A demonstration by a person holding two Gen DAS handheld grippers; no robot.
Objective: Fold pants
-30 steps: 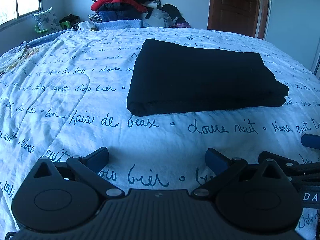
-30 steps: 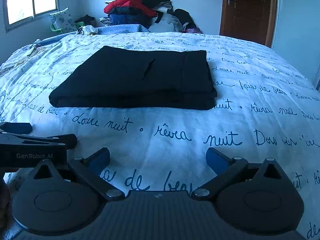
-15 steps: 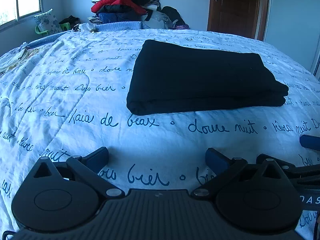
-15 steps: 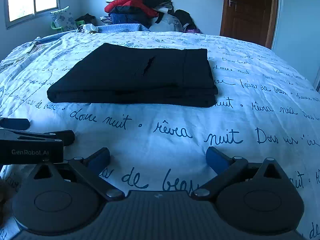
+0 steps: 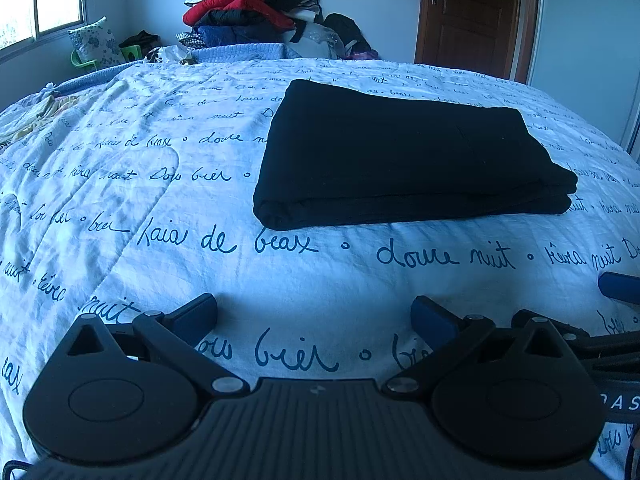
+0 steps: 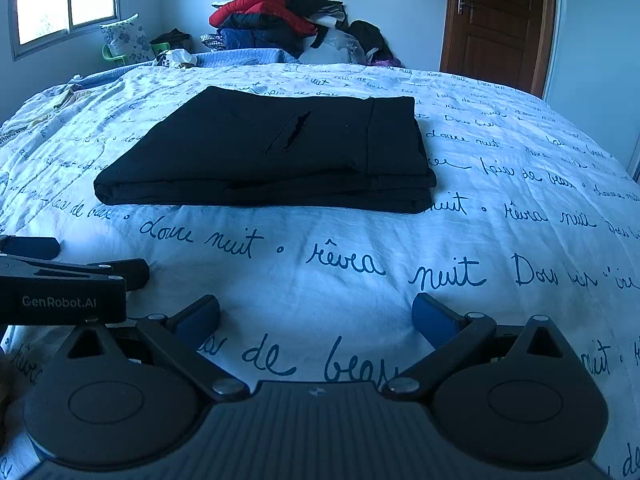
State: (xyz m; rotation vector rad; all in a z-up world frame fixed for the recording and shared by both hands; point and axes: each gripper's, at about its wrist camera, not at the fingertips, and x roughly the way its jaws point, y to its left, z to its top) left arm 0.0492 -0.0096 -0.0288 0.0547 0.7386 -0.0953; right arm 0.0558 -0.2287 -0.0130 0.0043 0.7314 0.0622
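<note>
Pants (image 5: pixel 404 160): black, folded into a flat layered rectangle; lying mid-bed on the script-printed bedspread (image 5: pixel 168 216); pocket slit showing on the top layer in the right wrist view.
Left tool (image 5: pixel 314 312): spread wide, holding nothing; low over the near bedspread, well apart from the pants.
Right tool (image 6: pixel 316 312): spread wide, holding nothing; equally clear of the pants, with the left tool just beside it at the view's left edge.
Stage, judged: folding apparently complete; remaining step, if any, a tidy-up or withdrawal.
Handling advice: if tidying, press lightly along the stacked near edges rather than pinching a single layer; avoid dragging the top fold out of line; keep both tools low and level.
Containers: none in view.
Background: loose heap of clothes (image 5: pixel 248 12) beyond the bed's far edge, red garment on top; not contained in anything discernible.
</note>
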